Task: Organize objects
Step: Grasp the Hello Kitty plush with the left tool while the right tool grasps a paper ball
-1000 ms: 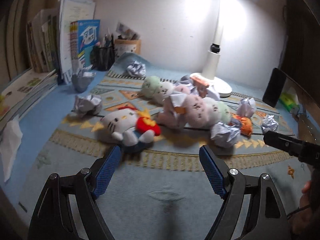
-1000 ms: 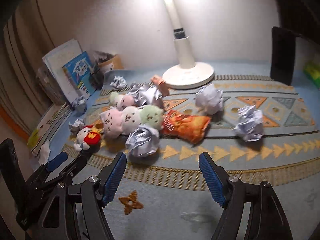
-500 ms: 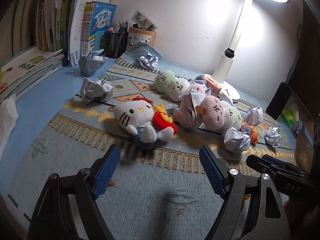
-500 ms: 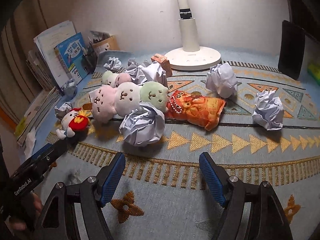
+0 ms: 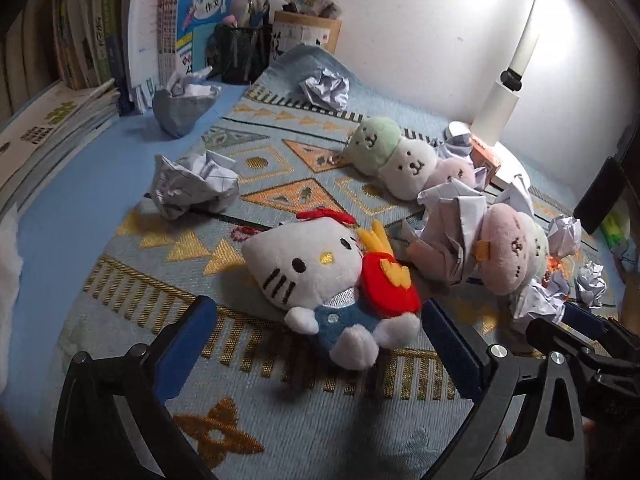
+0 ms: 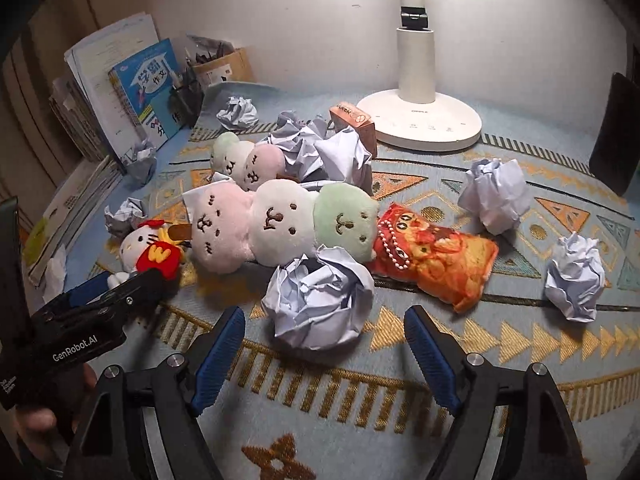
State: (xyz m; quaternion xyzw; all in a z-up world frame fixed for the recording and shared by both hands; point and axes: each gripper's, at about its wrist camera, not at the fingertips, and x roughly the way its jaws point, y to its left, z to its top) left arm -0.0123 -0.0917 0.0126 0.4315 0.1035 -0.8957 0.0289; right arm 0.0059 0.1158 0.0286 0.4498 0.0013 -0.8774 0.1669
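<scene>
Lamp (image 6: 416, 92) head cut off — cat plush (image 6: 150, 250) half-hidden by left claw (image 5: 320, 342)

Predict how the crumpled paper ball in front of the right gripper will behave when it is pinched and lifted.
The crumpled paper ball is loosely wadded with open folds, so it will probably crush inward and feel very light. Its lumpy shape suggests it would roll poorly. The right gripper is open just short of it, so a nudge may simply skid it across the woven mat.
</scene>
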